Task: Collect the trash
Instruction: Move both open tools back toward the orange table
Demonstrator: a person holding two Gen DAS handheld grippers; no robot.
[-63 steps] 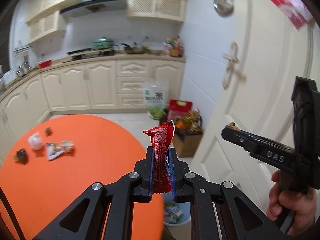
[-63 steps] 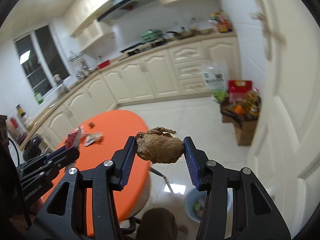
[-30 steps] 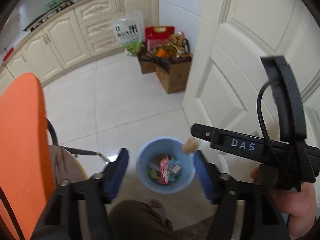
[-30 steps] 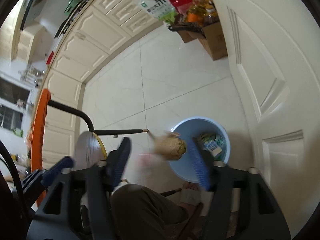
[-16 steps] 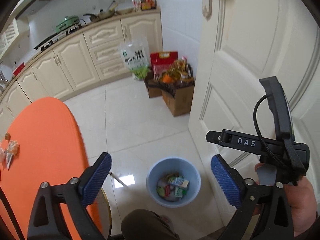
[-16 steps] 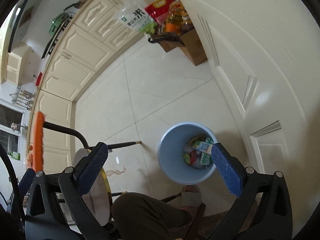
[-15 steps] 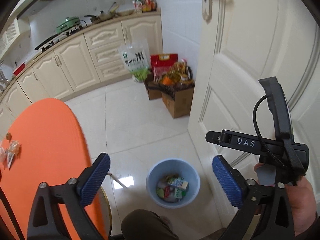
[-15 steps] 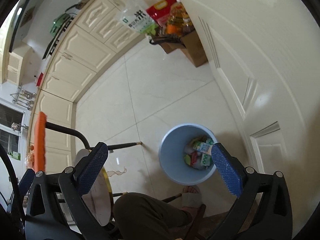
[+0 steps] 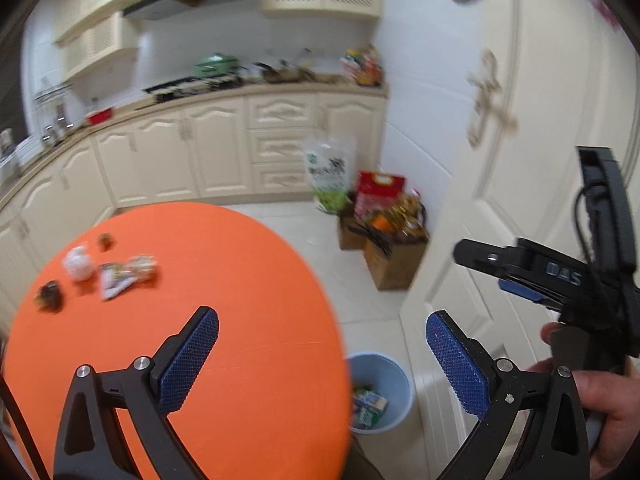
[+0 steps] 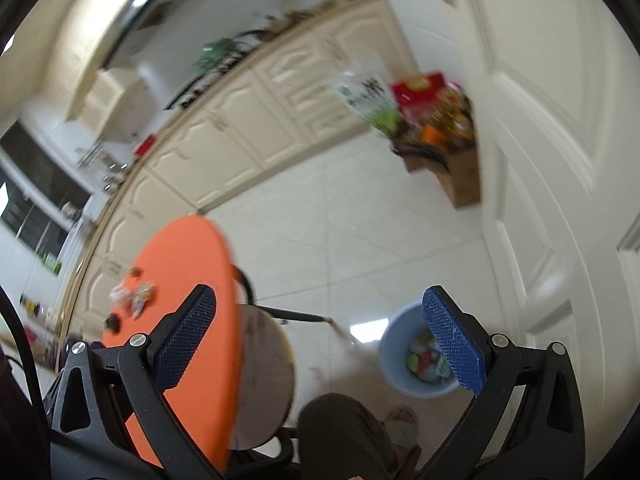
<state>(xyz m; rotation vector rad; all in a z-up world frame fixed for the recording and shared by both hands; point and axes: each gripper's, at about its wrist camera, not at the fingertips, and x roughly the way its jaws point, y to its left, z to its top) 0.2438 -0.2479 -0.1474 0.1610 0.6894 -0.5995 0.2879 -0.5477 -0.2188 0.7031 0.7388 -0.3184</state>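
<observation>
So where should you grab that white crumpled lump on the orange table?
Probably across the middle of the white crumpled lump, coming down from above. It looks rounded and sits on the orange table beside a flat wrapper, so open jaws can straddle it.

"DAS" stands on the right gripper (image 9: 520,276)

The tabletop (image 9: 240,320) is matt orange and smooth. The floor (image 10: 360,240) is glossy tile. The bin (image 9: 394,376) looks like smooth blue plastic.

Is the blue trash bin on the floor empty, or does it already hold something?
Not empty: the blue trash bin holds colourful wrappers, seen through its open top.
</observation>
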